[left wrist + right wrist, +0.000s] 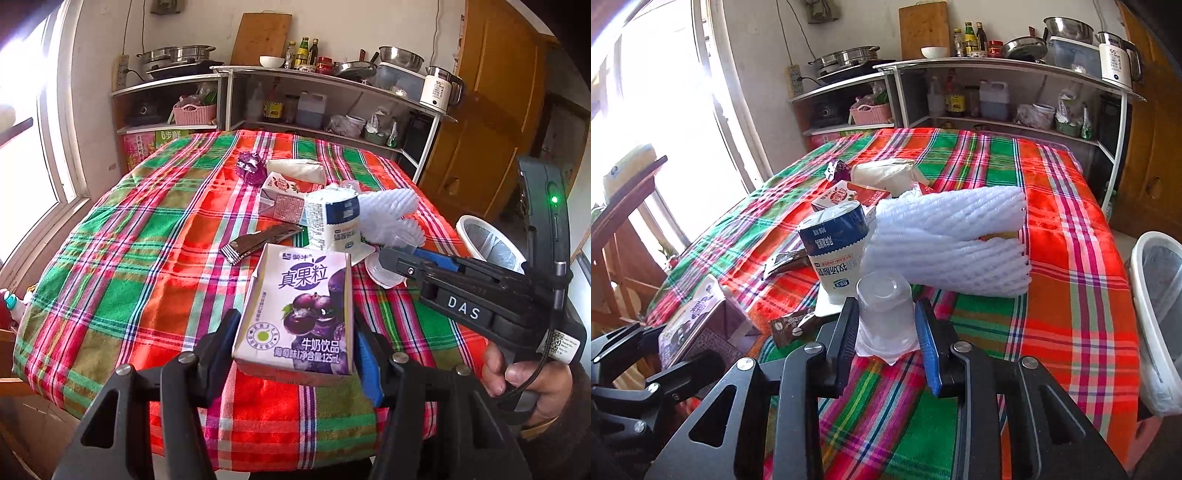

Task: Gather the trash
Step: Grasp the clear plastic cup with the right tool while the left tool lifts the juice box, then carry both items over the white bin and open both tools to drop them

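Yogurt cup [836, 254], foam netting [953, 242] crowd clear cup [884, 314].

plaid cloth [1071, 258] over the surface, woven, matt. cup [884, 314] clear thin plastic, glossy. milk carton [299, 314] printed paperboard, smooth; foam netting [953, 240] white, ribbed.

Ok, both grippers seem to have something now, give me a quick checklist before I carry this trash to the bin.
1. Left hand-held gripper shut on the purple carton: ok.
2. Right hand-held gripper around the clear cup, fingers at its sides: ok; firmness cannot tell.
3. Cup upside down, apparently empty: ok.
4. Bin open beside the table edge: ok.
5. Carton sealed or leaking: cannot tell.
6. More trash left, like the yogurt cup and foam net: not ok.
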### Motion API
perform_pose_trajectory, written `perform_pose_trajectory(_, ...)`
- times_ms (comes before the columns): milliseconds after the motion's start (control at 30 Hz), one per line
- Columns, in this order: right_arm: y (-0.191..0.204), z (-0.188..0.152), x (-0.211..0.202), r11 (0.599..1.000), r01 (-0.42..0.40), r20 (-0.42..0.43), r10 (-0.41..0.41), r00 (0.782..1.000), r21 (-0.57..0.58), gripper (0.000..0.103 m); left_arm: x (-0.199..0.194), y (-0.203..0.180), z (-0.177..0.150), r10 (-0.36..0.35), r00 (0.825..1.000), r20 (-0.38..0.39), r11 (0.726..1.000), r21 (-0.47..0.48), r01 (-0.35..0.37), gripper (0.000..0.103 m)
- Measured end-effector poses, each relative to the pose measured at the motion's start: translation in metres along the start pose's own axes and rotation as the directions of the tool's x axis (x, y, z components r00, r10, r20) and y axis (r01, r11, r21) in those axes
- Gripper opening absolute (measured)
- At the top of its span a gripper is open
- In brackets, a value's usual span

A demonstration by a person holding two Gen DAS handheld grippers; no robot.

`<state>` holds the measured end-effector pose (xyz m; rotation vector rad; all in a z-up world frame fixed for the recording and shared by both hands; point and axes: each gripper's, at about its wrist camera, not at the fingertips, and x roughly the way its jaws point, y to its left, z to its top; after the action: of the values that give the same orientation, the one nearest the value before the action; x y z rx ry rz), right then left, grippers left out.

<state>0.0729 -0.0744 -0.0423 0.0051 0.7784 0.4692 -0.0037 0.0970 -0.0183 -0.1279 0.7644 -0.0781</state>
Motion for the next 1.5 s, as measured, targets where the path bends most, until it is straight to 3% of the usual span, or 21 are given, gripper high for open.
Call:
perform_pose_trajectory(300, -0.025, 0.0, -0.048, 0.997, -0.033, 0.061, 0.029, 0.998, 0.071, 0.033, -0.005, -0.034, 0.024, -0.071, 0.997, 0.028, 0.996, 0.048, 0.07, 0.06)
perform_pose_trajectory(500, -0.065, 0.007, -0.086, 0.991, 0.017, 0.129, -0.034, 0.991, 0.131, 0.033, 0.001, -0.073, 0.045, -0.151, 0.988, 0.039, 0.984, 0.097, 0.147, 0.06)
perform_pose_trajectory(867, -0.15, 0.0, -0.13, 0.95, 0.147, 0.167, -0.198, 0.966, 0.274, 0.033, 0.033, -0.172, 0.081, -0.268, 0.963, 0.001, 0.941, 0.214, 0.262, 0.06)
perform_pose_trajectory(1133, -0.227, -0.016, -0.146, 0.883, 0.271, 0.107, -0.334, 0.937, 0.384, 0.033, 0.071, -0.247, 0.089, -0.319, 0.945, -0.074, 0.9, 0.288, 0.326, 0.06)
perform_pose_trajectory(1400, -0.28, -0.033, -0.134, 0.837, 0.341, 0.009, -0.381, 0.924, 0.428, 0.033, 0.104, -0.302, 0.088, -0.329, 0.934, -0.141, 0.872, 0.334, 0.358, 0.06)
perform_pose_trajectory(1500, -0.294, -0.037, -0.129, 0.824, 0.362, -0.023, -0.392, 0.92, 0.436, 0.033, 0.114, -0.319, 0.087, -0.311, 0.938, -0.154, 0.869, 0.353, 0.346, 0.06)
